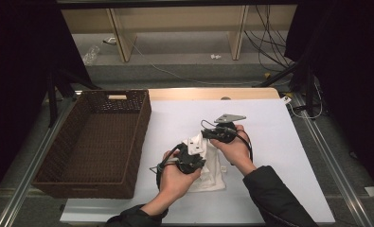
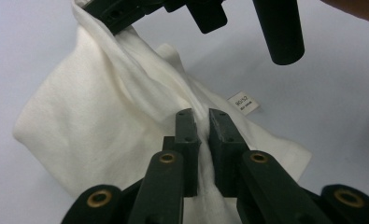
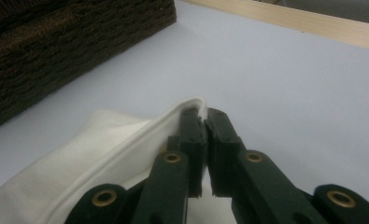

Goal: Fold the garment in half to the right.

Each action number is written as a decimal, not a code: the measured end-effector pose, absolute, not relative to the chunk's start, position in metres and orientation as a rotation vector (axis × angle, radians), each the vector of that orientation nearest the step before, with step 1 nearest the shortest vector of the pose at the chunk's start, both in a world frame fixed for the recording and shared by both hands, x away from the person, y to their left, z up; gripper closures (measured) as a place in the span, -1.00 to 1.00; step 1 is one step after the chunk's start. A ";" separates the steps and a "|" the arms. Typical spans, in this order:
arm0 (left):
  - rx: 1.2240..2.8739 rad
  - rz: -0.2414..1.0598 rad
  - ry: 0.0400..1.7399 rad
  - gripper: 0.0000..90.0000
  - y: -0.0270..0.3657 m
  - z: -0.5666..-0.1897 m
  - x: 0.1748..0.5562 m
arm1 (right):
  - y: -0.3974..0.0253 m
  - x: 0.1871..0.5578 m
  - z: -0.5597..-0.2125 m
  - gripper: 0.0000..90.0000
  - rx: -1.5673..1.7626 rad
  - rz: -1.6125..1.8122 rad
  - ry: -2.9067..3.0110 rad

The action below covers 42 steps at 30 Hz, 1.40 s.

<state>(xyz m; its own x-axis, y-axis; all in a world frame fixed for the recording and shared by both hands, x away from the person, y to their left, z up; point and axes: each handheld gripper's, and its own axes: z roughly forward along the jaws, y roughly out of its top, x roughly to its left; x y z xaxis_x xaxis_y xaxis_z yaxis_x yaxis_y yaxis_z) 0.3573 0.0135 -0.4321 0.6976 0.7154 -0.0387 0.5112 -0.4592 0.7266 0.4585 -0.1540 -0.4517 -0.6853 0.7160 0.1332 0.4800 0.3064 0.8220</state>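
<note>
Both claws pinch the same white cloth (image 1: 208, 166), which lies bunched on the white table cover (image 1: 270, 142) at the middle of the table, partly lifted between them. The left gripper (image 2: 204, 122) has its jaws nearly together on a raised fold of the cloth, and the fabric spreads out to either side of them and beyond. A small printed label (image 2: 246, 103) sticks out of the cloth's edge just past the jaws, toward the right. The right gripper (image 3: 204, 115) clamps the hemmed edge at the cloth's top corner, jaws narrow. To the left of both claws, well apart, stands a dark wicker basket (image 1: 52, 161); nothing lies between the basket and the cloth.
</note>
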 end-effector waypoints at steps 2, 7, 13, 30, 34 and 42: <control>2.166 0.350 0.929 0.83 0.012 -0.433 0.357 | -0.156 0.458 -0.453 0.92 1.096 1.323 2.315; 2.170 0.344 0.924 0.83 0.008 -0.435 0.357 | -0.160 0.457 -0.456 0.92 1.111 1.315 2.313; 2.179 0.348 0.912 0.82 0.005 -0.436 0.357 | -0.168 0.455 -0.462 0.92 1.133 1.314 2.311; 2.187 0.338 0.885 0.80 -0.003 -0.441 0.356 | -0.177 0.450 -0.469 0.91 1.162 1.301 2.305; 2.181 0.344 0.863 0.79 -0.004 -0.442 0.355 | -0.179 0.450 -0.470 0.91 1.158 1.286 2.310; 2.179 0.353 0.846 0.80 -0.007 -0.442 0.354 | -0.182 0.449 -0.472 0.92 1.177 1.277 2.310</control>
<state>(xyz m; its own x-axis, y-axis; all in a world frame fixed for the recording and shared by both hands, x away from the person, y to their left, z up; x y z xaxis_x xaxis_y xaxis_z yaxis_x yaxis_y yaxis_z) 0.3536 -0.0068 -0.4424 0.7425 0.6696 -0.0156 0.4600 -0.4929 0.7385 0.4491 -0.1824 -0.4719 -0.6417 0.7511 0.1551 0.5308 0.2890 0.7967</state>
